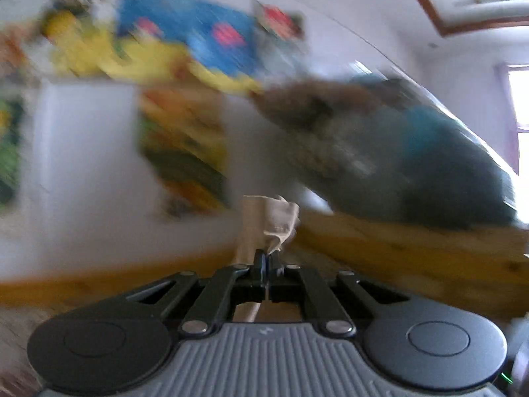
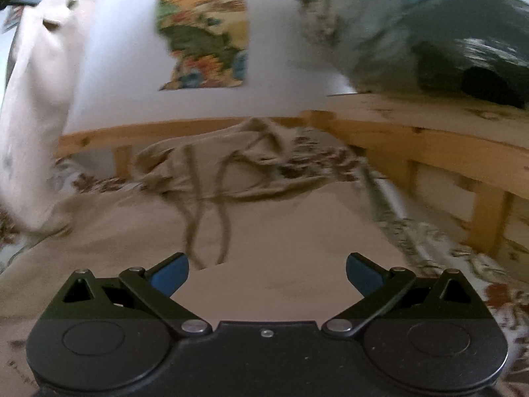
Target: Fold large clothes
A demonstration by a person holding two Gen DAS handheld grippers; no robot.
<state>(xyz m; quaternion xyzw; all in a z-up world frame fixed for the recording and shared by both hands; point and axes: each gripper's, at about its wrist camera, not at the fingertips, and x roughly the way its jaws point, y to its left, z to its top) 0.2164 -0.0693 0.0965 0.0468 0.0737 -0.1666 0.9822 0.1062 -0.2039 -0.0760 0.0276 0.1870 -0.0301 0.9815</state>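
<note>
Nearest the lens in the left wrist view, the left gripper (image 1: 265, 259) fills the bottom of the frame, its two fingers pressed together on a bunched corner of beige garment (image 1: 269, 220) that sticks up just above the tips at lower centre. Everything behind it is heavily smeared by motion blur: a white wall with bright posters (image 1: 185, 39) in the upper left, a dark heap of bedding (image 1: 413, 152) at centre right, and a wooden bed rail (image 1: 396, 244) beneath that heap.

In the right wrist view, the right gripper (image 2: 267, 273) sits at the bottom, blue-padded fingers spread wide with nothing between them, hovering just over the flat beige garment (image 2: 281, 238) that covers the lower half of the frame. Farther up, at centre, the cloth is rumpled, with two long drawstrings (image 2: 208, 218) trailing down toward the camera. At the far left a pale stretch of fabric (image 2: 36, 106) rises steeply to the upper left corner, where a dark gripper part shows.

Risks, as judgement: only a small pinch of cloth is held, so a fast pull could tear it free. With no second hold pinning the flat part, the whole garment may drag and bunch instead of folding. Loose drawstrings could get trapped inside the fold or snag on a finger.
</note>
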